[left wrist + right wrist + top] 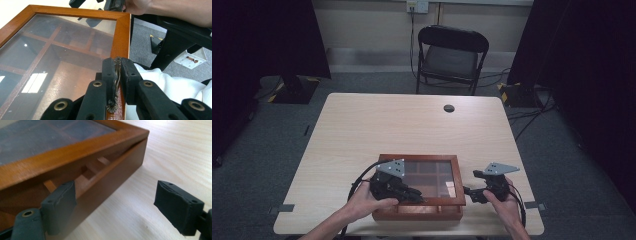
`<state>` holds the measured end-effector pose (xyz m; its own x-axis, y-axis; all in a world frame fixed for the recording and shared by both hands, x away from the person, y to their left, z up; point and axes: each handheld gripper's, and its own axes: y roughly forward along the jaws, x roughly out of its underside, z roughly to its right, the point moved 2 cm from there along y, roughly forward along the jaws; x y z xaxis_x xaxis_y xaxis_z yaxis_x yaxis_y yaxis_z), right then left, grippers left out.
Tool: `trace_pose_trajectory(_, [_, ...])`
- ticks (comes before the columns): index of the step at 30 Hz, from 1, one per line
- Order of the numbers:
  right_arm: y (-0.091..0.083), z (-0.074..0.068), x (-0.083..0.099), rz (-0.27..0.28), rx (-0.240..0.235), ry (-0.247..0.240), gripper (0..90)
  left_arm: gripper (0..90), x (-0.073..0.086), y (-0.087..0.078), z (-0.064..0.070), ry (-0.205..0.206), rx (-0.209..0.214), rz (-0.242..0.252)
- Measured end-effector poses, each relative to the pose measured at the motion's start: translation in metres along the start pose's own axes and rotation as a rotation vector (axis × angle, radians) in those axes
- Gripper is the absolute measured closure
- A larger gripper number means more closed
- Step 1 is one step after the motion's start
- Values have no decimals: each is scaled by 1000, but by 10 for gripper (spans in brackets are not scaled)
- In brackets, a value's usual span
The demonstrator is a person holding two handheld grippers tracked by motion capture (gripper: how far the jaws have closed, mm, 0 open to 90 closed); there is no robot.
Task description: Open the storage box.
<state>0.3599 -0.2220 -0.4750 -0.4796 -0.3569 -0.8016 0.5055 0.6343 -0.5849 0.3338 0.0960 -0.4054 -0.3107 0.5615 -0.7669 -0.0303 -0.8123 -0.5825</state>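
The left gripper (117, 75) has its fingers clamped on the brass handle (115, 85) of the glass lid (62, 50), raised slightly. The right gripper (115, 207), fingers apart, sits beside the wooden box (419, 212) at the surface's (387, 125) near edge.

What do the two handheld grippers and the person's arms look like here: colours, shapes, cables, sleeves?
Both the left gripper and the right gripper are black, each topped by a grey three-cornered plate. Black cables loop back from them. The jaws are blocky black pads on linkage arms with brass-coloured rivets. The forearms are bare, no sleeves showing in the high view.
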Motion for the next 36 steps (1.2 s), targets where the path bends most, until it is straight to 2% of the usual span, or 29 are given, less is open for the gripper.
trace_pose_trajectory(3, [0,-2,-3,17,-8,-4,168,820,1,0,-1,-8,9,6])
trace_pose_trajectory(5, [1,-4,-5,22,10,-16,179,819,1,0,-1,-11,7,11])
trace_pose_trajectory(8, [1,-4,-5,20,7,-18,178,814,4,0,1,8,-2,22])
trace_pose_trajectory(12, [2,-5,-5,14,5,-25,180,744,6,-5,-1,14,18,67])
trace_pose_trajectory(15, [0,-4,-7,33,2,-20,185,612,5,-13,-2,12,14,94])
trace_pose_trajectory(19, [-1,-5,-9,43,5,-18,194,569,5,-27,-7,1,0,134])
trace_pose_trajectory(22, [-2,-4,-10,53,-1,-12,197,440,9,-35,-11,-19,-21,154])
trace_pose_trajectory(23, [-2,-4,-10,53,-1,-12,197,440,10,-37,-12,-24,-32,153])
trace_pose_trajectory(26, [-2,-4,-13,61,-7,-3,202,347,17,-41,-14,-24,-49,177])
trace_pose_trajectory(31, [-3,-4,-17,71,5,-5,202,314,19,-46,-14,-20,-57,190])
trace_pose_trajectory(32, [-2,-4,-20,70,22,-5,200,312,21,-48,-14,-23,-67,212])
trace_pose_trajectory(36, [0,-6,-24,75,25,0,220,315,25,-51,-15,-37,-75,249])
